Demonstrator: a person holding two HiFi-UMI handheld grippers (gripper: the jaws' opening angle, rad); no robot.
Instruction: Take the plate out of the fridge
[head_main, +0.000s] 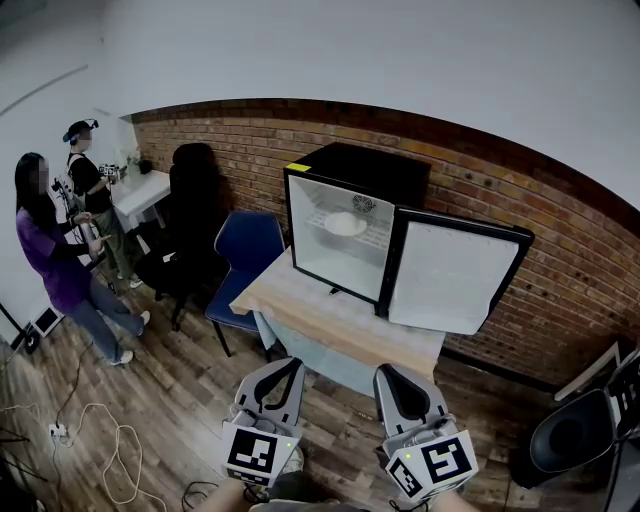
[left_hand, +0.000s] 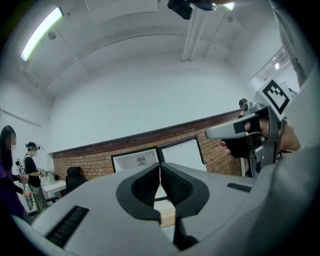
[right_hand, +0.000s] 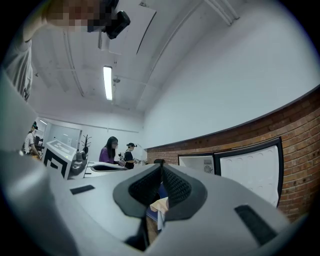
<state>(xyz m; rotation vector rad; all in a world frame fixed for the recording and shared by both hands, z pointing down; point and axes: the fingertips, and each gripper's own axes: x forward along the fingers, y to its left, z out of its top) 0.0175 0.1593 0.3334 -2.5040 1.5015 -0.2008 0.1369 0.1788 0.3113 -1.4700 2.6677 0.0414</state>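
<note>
Left gripper (head_main: 291, 364) and right gripper (head_main: 386, 371) hang near, jaws closed, empty. Far plate (head_main: 346, 224) in the fridge (head_main: 404, 172) looks stiff, slippery and breakable, so best pinched at its near rim.

The head camera looks forward and steeply down, from well back, at the black mini fridge with its open door (head_main: 360, 170) on a pale wooden worktop (head_main: 330, 322). Cameras on the left hand-held gripper (head_main: 290, 366) and right hand-held gripper (head_main: 390, 374) look level along their jaws — all three views share the distant fridge and the red brick wall (head_main: 520, 190).
</note>
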